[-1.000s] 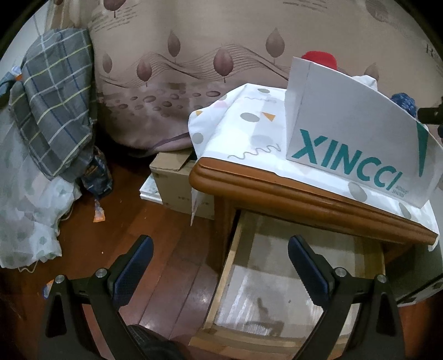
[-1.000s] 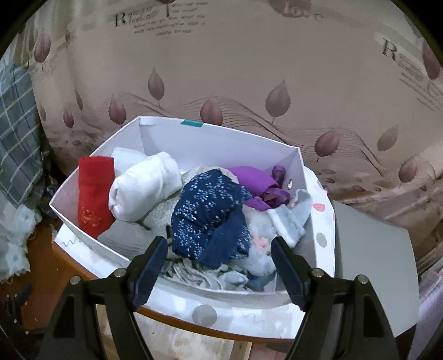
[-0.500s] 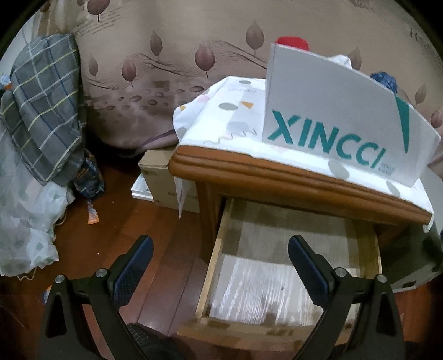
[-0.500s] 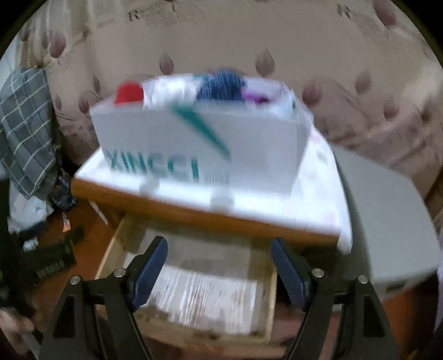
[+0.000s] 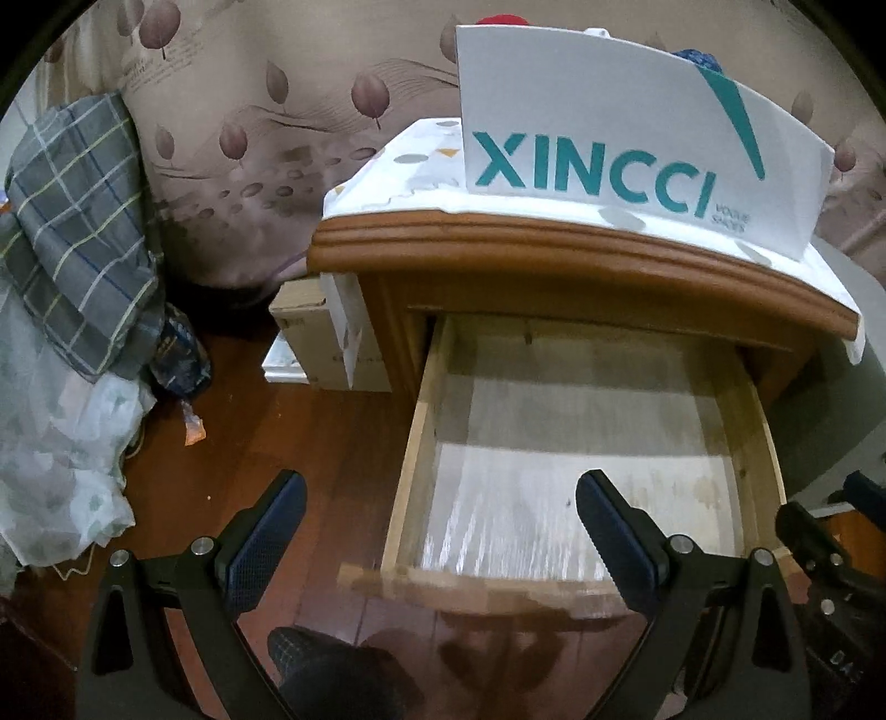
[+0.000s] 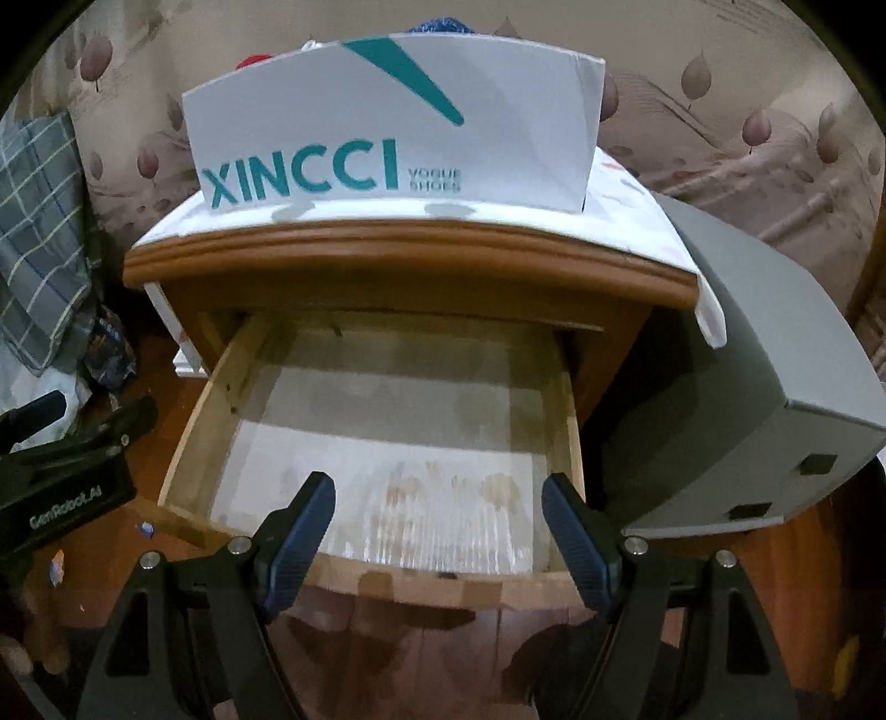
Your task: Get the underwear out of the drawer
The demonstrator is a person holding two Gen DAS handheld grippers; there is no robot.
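Observation:
The nightstand's wooden drawer is pulled out; only a pale, stained liner shows inside it, no garment. On the nightstand top stands a white XINCCI shoe box. Red cloth and blue cloth peek over its rim. My left gripper hangs open over the drawer's front left corner, holding nothing. My right gripper is open and holds nothing above the drawer's front edge. Each gripper shows at the edge of the other's view.
A grey box stands close against the nightstand's right side. Cardboard boxes sit on the wooden floor at its left. A plaid cloth and pale fabric pile up further left. A leaf-patterned cover fills the background.
The right gripper came down from above the box's contents to the drawer front. The left gripper slid right, bringing the drawer under it. Both stayed open.

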